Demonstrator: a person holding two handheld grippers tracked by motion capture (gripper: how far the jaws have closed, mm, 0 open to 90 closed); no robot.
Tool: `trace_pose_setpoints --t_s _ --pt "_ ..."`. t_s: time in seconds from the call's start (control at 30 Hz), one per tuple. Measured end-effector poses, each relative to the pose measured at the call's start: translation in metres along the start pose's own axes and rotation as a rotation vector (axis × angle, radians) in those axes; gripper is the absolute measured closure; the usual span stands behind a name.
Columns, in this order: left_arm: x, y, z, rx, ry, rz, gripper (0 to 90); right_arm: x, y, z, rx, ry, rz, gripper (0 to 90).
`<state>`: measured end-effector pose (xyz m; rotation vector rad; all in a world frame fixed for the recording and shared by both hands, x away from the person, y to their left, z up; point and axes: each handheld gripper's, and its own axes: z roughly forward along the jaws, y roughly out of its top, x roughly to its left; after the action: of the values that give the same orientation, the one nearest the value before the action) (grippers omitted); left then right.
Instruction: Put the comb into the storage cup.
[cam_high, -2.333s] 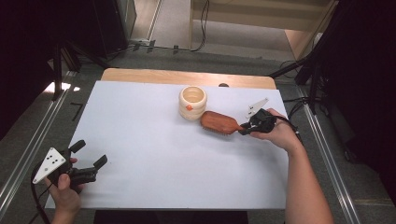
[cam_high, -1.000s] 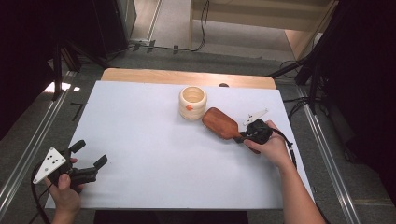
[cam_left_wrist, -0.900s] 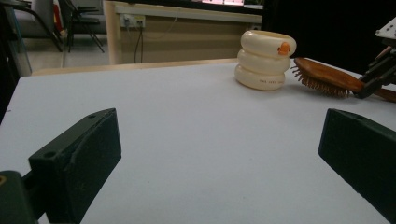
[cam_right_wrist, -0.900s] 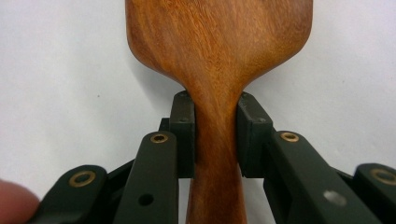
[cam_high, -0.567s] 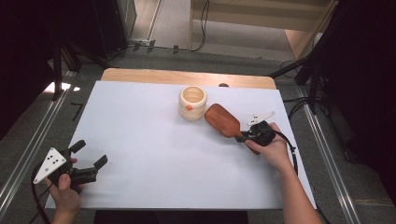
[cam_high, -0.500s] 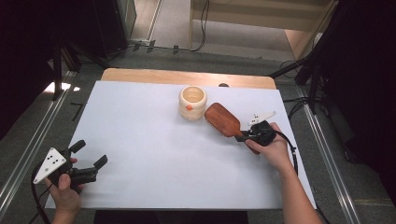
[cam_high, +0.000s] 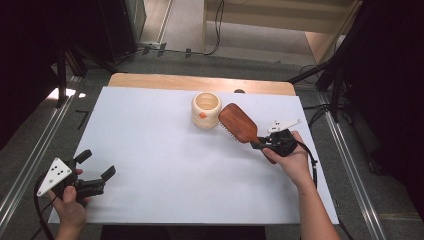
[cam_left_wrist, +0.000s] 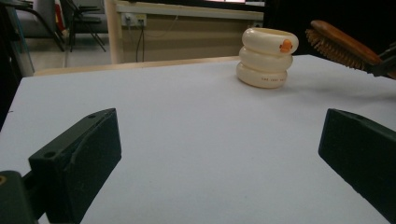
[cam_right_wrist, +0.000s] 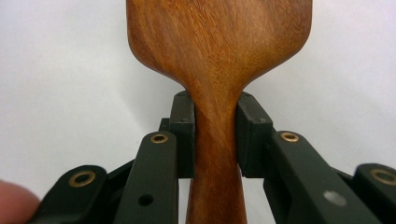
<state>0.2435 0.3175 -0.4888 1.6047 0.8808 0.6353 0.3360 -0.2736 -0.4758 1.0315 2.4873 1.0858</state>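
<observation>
A brown wooden hairbrush (cam_high: 238, 122) hangs lifted above the white table, bristles down, its head close beside a cream ringed cup (cam_high: 206, 109) with an orange mark. My right gripper (cam_high: 261, 145) is shut on the brush handle (cam_right_wrist: 215, 140); both pads press its narrow neck. In the left gripper view the cup (cam_left_wrist: 265, 57) stands far ahead and the brush (cam_left_wrist: 343, 45) floats at the upper right. My left gripper (cam_high: 96, 165) rests at the table's near left corner, open, nothing between its jaws.
The white tabletop (cam_high: 165, 160) has a wooden strip (cam_high: 150, 81) along its far edge. Metal rails (cam_high: 350, 155) run down both sides, and cables lie on the floor beyond the table.
The right gripper has raised the hairbrush off the table and tilted its head up beside the cup. The left gripper has stayed where it was.
</observation>
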Motion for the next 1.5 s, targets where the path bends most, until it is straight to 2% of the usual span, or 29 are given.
trace_pose_setpoints --t_s 0.2,0.4,0.47,0.6,0.73,0.97,1.27,1.37,1.5 --pt "-0.005 0.003 0.001 0.013 0.004 0.033 0.0 0.007 0.001 -0.003 -0.060 0.001 0.007 70.4" --pt "-0.009 0.007 0.003 0.015 0.007 0.034 0.0 0.014 0.000 -0.003 -0.081 -0.010 0.006 70.3" --pt "-0.013 0.009 0.005 0.022 0.003 0.056 0.0 0.016 0.000 -0.004 -0.094 -0.012 0.002 70.3" --pt "-0.024 0.016 0.009 0.022 -0.021 0.073 0.0 0.023 -0.001 -0.006 -0.121 -0.019 0.010 70.3" --pt "-0.036 0.022 0.015 0.014 -0.053 0.088 0.0 0.033 0.000 -0.008 -0.131 -0.031 -0.007 70.4" --pt "-0.056 0.034 0.029 0.012 -0.115 0.104 0.0 0.044 0.000 -0.006 -0.157 -0.021 -0.014 70.3" --pt "-0.077 0.047 0.048 0.010 -0.188 0.104 0.0 0.058 0.002 -0.002 -0.198 -0.015 -0.016 70.4" --pt "-0.084 0.050 0.055 0.011 -0.214 0.093 0.0 0.062 0.003 -0.003 -0.216 -0.009 -0.019 70.3" --pt "-0.092 0.051 0.063 0.006 -0.232 0.087 0.0 0.067 0.004 -0.005 -0.235 -0.006 -0.024 70.3"
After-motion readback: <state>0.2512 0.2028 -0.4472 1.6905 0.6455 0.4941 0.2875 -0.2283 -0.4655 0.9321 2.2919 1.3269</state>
